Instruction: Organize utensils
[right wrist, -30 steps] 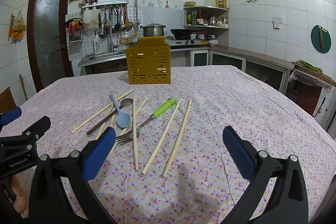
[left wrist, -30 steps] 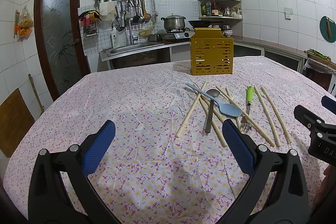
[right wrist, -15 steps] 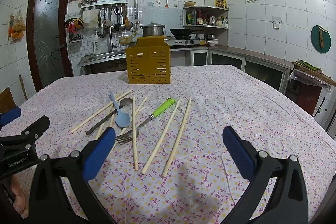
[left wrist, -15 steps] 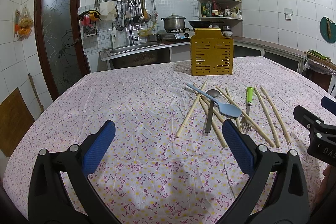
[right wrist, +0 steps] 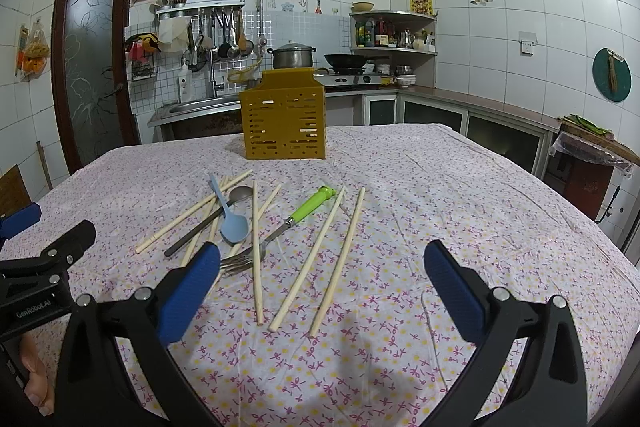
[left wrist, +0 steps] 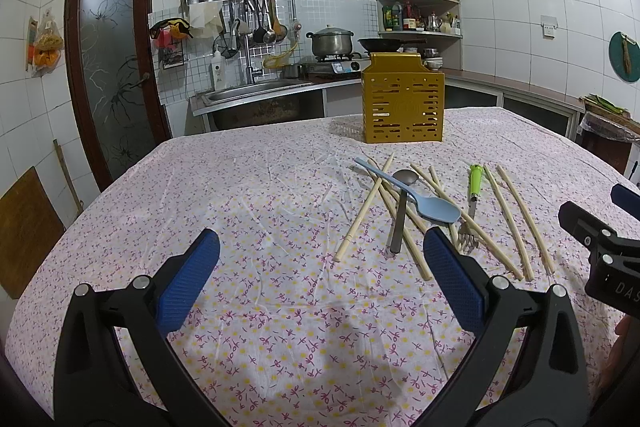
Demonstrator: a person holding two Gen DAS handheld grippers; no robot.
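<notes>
A yellow slotted utensil holder (left wrist: 403, 105) (right wrist: 285, 120) stands upright at the far side of the table. Before it lie loose utensils: several wooden chopsticks (left wrist: 365, 208) (right wrist: 337, 266), a light blue spoon (left wrist: 429, 203) (right wrist: 232, 223), a dark metal spoon (left wrist: 400, 215) (right wrist: 208, 220) and a fork with a green handle (left wrist: 474, 181) (right wrist: 311, 203). My left gripper (left wrist: 320, 267) is open above the cloth, left of the pile. My right gripper (right wrist: 322, 277) is open, low over the near ends of the chopsticks. Neither holds anything.
A floral tablecloth (left wrist: 248, 187) (right wrist: 460, 195) covers the table. Behind are a sink counter (left wrist: 256, 95), a stove with a pot (left wrist: 331, 43) and a brown door (left wrist: 112, 67). A hand (right wrist: 34, 383) holds the left gripper's body.
</notes>
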